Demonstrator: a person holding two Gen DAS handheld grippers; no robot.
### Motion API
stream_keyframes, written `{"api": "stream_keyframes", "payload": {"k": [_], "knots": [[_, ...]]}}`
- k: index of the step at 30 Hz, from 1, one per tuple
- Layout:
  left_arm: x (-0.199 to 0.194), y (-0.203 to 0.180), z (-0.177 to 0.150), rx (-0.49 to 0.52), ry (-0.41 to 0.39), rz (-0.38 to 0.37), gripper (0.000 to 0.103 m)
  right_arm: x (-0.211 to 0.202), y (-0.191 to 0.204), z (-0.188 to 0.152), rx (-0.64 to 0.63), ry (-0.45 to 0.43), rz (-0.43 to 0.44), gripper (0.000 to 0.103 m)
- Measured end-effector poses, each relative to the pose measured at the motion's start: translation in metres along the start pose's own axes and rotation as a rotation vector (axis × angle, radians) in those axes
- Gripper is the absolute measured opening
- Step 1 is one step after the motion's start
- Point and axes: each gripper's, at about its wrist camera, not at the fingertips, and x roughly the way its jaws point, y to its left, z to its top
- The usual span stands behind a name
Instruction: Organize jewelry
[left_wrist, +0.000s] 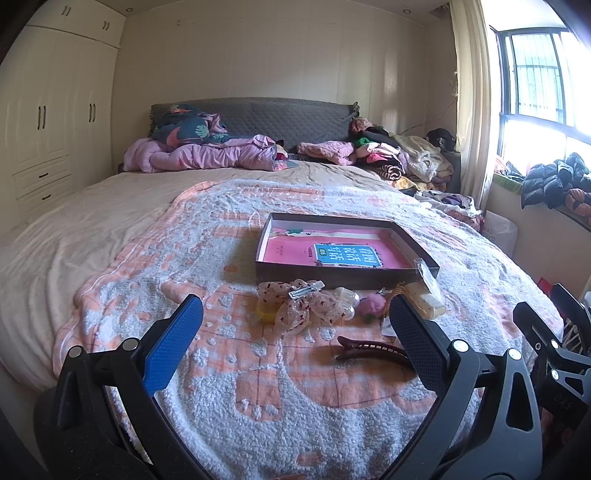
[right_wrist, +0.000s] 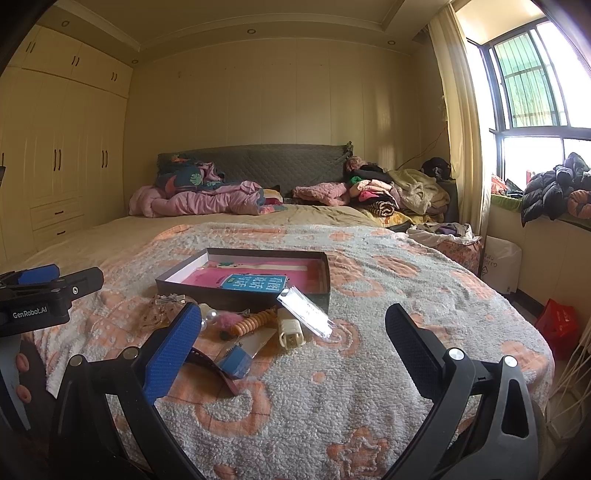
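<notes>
A shallow dark box (left_wrist: 280, 275) (right_wrist: 173, 286) with a pink booklet inside lies on the bed blanket. In front of it lies a heap of hair accessories: a sheer dotted bow with a metal clip (left_wrist: 301, 306), a pink pompom (left_wrist: 372, 305) (right_wrist: 227, 319), a brown claw clip (left_wrist: 369, 350) (right_wrist: 212, 363), an orange spiral tie (right_wrist: 255, 321), a cream clip (right_wrist: 291, 330) and a clear packet (right_wrist: 306, 312). My left gripper (left_wrist: 295, 314) is open and empty, just short of the heap. My right gripper (right_wrist: 293, 323) is open and empty, to the heap's right.
The fleece blanket (left_wrist: 258, 413) (right_wrist: 369, 406) covers the bed's near half. Pink quilts (left_wrist: 207, 151) and piled clothes (left_wrist: 399, 155) lie at the headboard. Wardrobes stand on the left; a window and a red bag (right_wrist: 557, 325) are on the right.
</notes>
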Motion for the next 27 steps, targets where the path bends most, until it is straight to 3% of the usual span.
{"api": "stream_keyframes", "payload": {"k": [12,27], "knots": [[0.006,-0.002,0.000,0.002,0.012,-0.010,0.092,0.005,0.005,0.004,0.001,0.009,0.012,0.097],[0.035,0.045,0.000,-0.093,0.092,0.027,0.092,0.036,0.031,0.004,-0.085,0.092,0.143,0.097]]}}
